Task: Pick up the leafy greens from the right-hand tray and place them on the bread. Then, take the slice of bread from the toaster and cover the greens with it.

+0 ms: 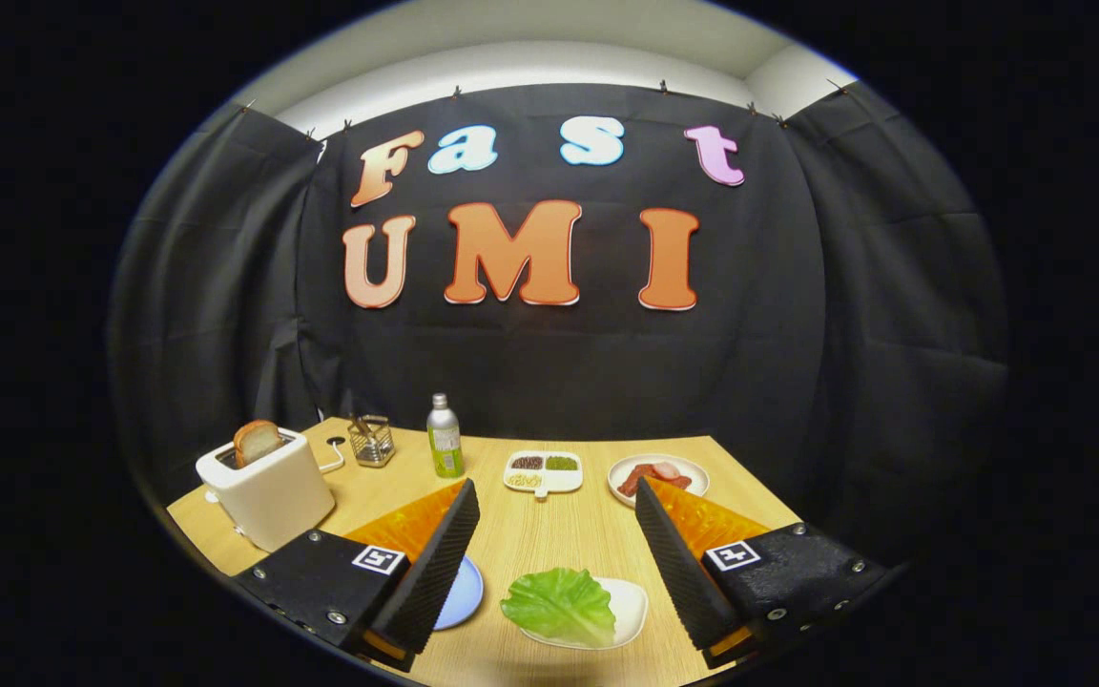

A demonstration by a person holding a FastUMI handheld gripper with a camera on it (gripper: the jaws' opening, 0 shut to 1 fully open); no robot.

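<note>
A green lettuce leaf (560, 603) lies on a white tray (631, 607) on the wooden table, low between my two fingers and nearer the right one. My gripper (557, 496) is open, held above the table with nothing between its fingers. A white toaster (268, 489) stands beyond the left finger with a slice of bread (256, 441) sticking up from its slot. A pale blue plate (463, 593) peeks out beside the left finger; what lies on it is hidden by that finger.
Farther back on the table stand a green bottle (444, 437), a small wire holder (371, 440), a white divided dish (544, 471) with toppings and a white plate of meat slices (657, 474). Black cloth walls close the booth behind.
</note>
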